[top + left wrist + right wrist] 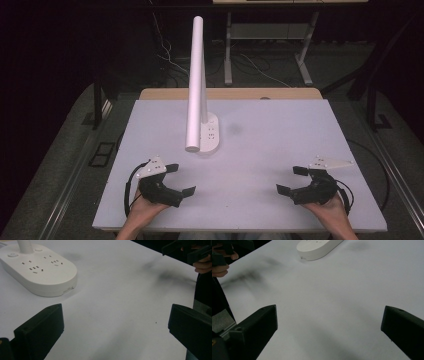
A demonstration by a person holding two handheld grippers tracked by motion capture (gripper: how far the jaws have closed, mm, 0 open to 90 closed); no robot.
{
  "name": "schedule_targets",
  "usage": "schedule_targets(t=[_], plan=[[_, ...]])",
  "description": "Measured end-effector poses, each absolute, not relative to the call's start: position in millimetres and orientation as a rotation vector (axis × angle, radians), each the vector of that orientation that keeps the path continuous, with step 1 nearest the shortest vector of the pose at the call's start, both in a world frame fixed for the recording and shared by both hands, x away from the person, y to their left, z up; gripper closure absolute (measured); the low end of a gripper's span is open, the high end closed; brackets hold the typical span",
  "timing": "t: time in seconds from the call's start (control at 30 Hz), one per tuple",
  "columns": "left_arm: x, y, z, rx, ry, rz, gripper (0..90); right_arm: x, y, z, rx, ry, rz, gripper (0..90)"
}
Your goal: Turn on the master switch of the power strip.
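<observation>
Left gripper sits at the near left of the white table, held by the person's left hand coming in from the bottom edge. Jaws wide apart, nothing between them, just bare table surface in the left gripper view. Grey three-cornered plate on top, black cable looping off its left side.

Lamp stands left of table centre, farther back than both grippers and nearer the left one. White tube arm tilts toward the near side, its lower end hanging over the base. Oval white lamp base lies flat on the table, with sockets and round buttons on its top face, clear in the left gripper view. Base well apart from both grippers, neither touching it. Right gripper view shows the base at the top edge.

Right gripper at the near right, held by the right hand. Jaws wide apart too, empty, pointing inward over the table. Faint dark smudges on the table surface.
</observation>
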State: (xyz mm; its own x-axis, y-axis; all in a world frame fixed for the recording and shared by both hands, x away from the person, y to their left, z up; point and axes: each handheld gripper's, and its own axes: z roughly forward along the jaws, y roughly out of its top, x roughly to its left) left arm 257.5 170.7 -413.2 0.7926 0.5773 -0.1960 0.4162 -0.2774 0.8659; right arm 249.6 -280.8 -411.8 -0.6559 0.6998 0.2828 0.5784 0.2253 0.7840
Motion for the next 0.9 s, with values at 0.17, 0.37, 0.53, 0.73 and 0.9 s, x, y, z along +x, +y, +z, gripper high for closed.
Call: schedule_targets(t=[0.17, 0.37, 0.53, 0.73, 0.9], plan=[[257.7, 170.4, -410.9, 1.932, 0.746, 0.189, 0.0, 249.6, -282.1, -411.8, 1.235, 2.349, 1.412, 0.2], [259.8, 170.3, -409.1, 1.946, 0.755, 0.161, 0.0, 249.0, -282.6, -411.5, 1.247, 2.351, 1.413, 0.2], [261.6, 169.9, -407.9, 1.969, 0.754, 0.153, 0.0, 248.9, -282.5, -411.5, 1.24, 2.355, 1.408, 0.2], [266.0, 167.2, -402.5, 1.974, 0.752, 0.14, 0.0, 249.4, -282.6, -411.4, 1.231, 2.352, 1.406, 0.2], [270.1, 167.1, -396.1, 1.981, 0.749, 0.144, 0.0, 249.2, -282.7, -411.5, 1.241, 2.355, 1.402, 0.2]])
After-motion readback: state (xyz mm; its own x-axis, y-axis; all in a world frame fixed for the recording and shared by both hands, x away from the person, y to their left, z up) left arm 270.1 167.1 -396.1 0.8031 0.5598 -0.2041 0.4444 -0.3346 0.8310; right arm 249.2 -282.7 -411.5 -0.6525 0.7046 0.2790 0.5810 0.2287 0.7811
